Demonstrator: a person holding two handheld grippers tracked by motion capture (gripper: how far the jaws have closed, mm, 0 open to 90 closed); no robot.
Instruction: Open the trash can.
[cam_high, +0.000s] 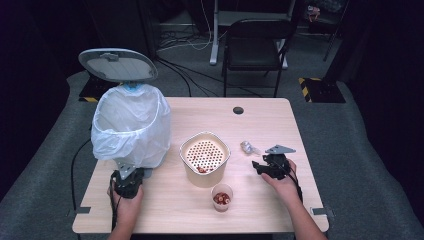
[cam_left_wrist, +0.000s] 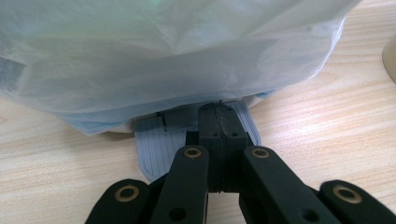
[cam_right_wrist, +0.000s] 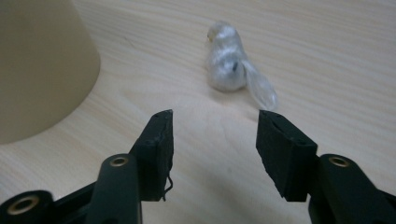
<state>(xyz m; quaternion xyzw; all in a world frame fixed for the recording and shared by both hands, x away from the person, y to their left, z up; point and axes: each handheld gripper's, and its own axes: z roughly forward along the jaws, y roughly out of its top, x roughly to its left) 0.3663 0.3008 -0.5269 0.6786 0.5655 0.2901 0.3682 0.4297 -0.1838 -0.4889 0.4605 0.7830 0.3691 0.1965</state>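
The cream, rounded-square tub (cam_high: 205, 160) with its perforated strainer insert sits mid-table (cam_high: 260, 125), a pale wood-grain top. Just right of the tub lies a small crumpled wad of clear plastic wrap (cam_right_wrist: 231, 65), glossy and twisted to a tail. The right claw (cam_high: 261, 166) hovers near that wad, its ribbed black jaws parted with bare wood between them, grasping nothing. Left of the tub stands a pedal bin (cam_high: 131, 125) lined with a thin translucent white bag, its oval grey lid raised. The left claw (cam_left_wrist: 218, 122) is clenched, jaws pressed together atop the bin's ridged grey pedal (cam_left_wrist: 156, 144). A small clear cup (cam_high: 222, 197) of reddish pieces stands just in front of the tub.
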